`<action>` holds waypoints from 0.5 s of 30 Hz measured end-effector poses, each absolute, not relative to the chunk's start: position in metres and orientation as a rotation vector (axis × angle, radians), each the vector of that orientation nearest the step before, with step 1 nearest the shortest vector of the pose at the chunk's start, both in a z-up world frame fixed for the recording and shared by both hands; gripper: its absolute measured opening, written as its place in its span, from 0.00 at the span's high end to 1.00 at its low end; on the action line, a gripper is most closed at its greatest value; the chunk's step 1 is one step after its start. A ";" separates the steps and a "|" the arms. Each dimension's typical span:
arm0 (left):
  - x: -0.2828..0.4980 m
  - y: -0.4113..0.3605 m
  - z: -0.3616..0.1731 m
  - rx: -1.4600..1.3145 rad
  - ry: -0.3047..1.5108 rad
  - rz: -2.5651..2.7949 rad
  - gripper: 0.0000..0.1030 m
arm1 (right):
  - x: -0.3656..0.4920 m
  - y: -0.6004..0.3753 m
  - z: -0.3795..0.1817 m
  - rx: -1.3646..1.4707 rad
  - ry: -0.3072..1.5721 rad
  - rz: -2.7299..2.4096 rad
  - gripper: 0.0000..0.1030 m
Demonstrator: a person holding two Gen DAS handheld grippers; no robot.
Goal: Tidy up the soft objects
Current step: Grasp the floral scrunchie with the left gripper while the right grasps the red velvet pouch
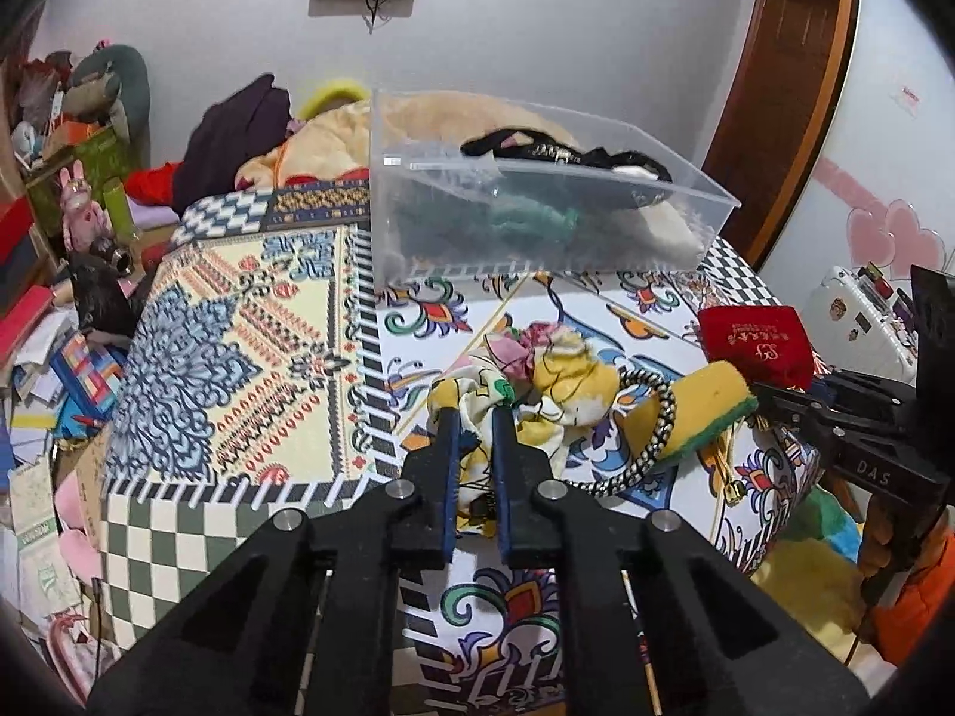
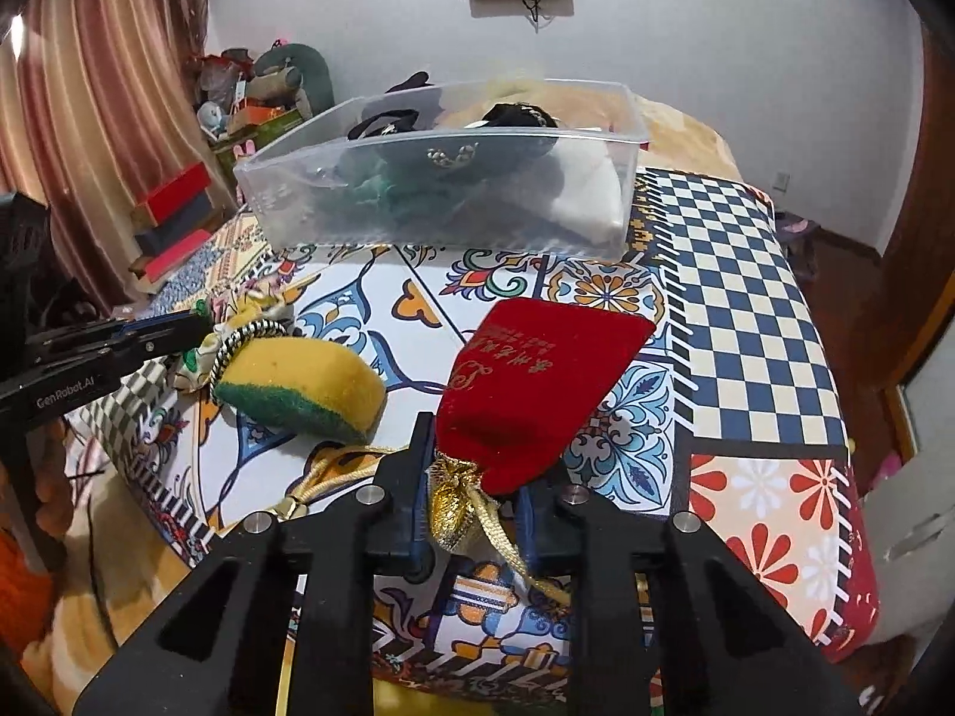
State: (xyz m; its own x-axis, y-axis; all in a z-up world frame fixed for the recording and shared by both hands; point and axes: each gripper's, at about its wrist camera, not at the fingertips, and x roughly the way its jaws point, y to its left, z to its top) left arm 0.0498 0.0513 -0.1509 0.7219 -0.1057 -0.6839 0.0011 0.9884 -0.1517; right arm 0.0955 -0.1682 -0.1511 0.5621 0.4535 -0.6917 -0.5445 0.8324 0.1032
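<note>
step: pick-up stage, both grippers at their items, bin already part filled.
clear plastic bin (image 1: 537, 221): far side of the patterned bedcover (image 1: 239, 322), holding dark soft items.
next: lift and carry each to the bin.
red velvet pouch (image 2: 537, 382): near edge; right gripper (image 2: 477, 477) low, jaws around its gold neck, grip unclear.
floral cloth (image 1: 537, 394): mid-bed; left gripper (image 1: 474, 417) level, jaws nearly together, pinching it.

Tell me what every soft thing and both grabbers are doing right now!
left gripper: shut on the floral cloth.
right gripper: around the red pouch, jaws not closed.
sponge: lying loose on the bed.
braided band: lying against the sponge.
clear box: open, partly filled.
</note>
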 end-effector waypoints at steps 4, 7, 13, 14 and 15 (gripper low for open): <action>0.046 0.050 -0.140 -0.122 0.726 -0.052 0.94 | 0.093 -0.172 -0.144 -0.119 0.754 0.575 0.82; 0.046 0.051 -0.130 -0.124 0.696 -0.050 0.94 | 0.092 -0.176 -0.133 -0.108 0.726 0.564 0.82; 0.046 0.057 -0.105 -0.150 0.619 -0.059 0.94 | 0.091 -0.180 -0.107 -0.076 0.660 0.555 0.82; 0.047 0.058 -0.100 -0.155 0.605 -0.062 0.94 | 0.091 -0.179 -0.101 -0.078 0.644 0.554 0.82; 0.048 0.058 -0.094 -0.156 0.590 -0.061 0.94 | 0.091 -0.178 -0.096 -0.078 0.629 0.554 0.82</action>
State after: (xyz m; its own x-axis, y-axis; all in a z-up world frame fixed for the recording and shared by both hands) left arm 0.0483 0.0585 -0.0941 0.8297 -0.1017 -0.5488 0.0128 0.9865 -0.1635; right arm 0.0913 -0.1784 -0.0964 0.6689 0.4679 -0.5777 -0.5141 0.8524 0.0951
